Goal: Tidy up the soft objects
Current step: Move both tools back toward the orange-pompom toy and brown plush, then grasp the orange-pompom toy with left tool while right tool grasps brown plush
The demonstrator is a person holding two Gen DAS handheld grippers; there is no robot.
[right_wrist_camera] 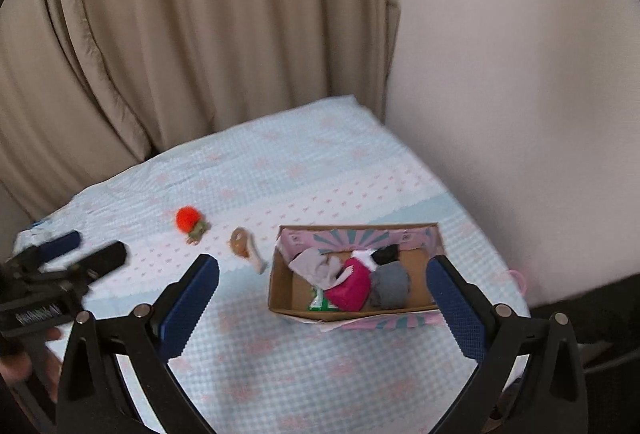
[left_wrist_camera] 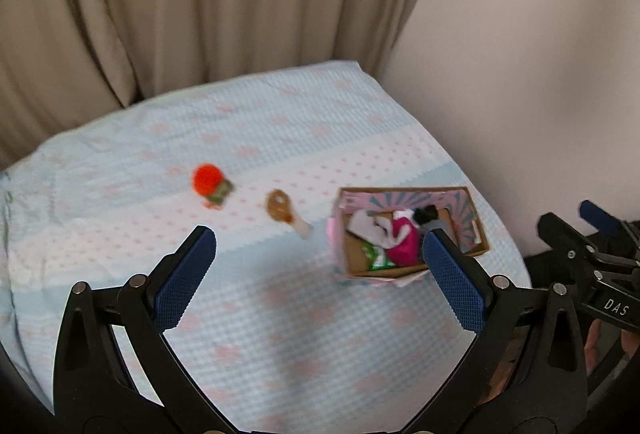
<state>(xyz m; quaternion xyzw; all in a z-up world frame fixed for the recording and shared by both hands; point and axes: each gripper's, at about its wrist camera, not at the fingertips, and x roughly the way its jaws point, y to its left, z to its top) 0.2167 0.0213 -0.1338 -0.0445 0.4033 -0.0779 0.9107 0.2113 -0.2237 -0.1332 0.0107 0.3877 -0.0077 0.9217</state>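
Observation:
An open cardboard box (right_wrist_camera: pixel 280 286) (left_wrist_camera: pixel 478 230) with pink patterned flaps sits on the bed. Inside lie a magenta soft item (right_wrist_camera: pixel 352 284) (left_wrist_camera: pixel 404 244), a grey one (right_wrist_camera: pixel 390 284), pale cloth (right_wrist_camera: pixel 316 266) (left_wrist_camera: pixel 370 224), something black (right_wrist_camera: pixel 386 254) and a green packet (right_wrist_camera: pixel 318 300). Left of the box lie a brown toy (right_wrist_camera: pixel 242 244) (left_wrist_camera: pixel 280 208) and an orange pompom toy (right_wrist_camera: pixel 190 220) (left_wrist_camera: pixel 210 180). My left gripper (left_wrist_camera: pixel 318 246) is open above the bed, holding nothing. My right gripper (right_wrist_camera: pixel 322 276) is open too, held above the box. Each gripper shows in the other's view, left (right_wrist_camera: pixel 86 248) and right (left_wrist_camera: pixel 576 218).
The bed's light blue and pink patterned cover (right_wrist_camera: pixel 304 362) reaches a beige curtain (right_wrist_camera: pixel 180 34) at the back and a plain wall (right_wrist_camera: pixel 520 94) on the right. A pink loop (right_wrist_camera: pixel 520 280) lies at the bed's right edge. A hand (right_wrist_camera: pixel 24 358) grips the left tool.

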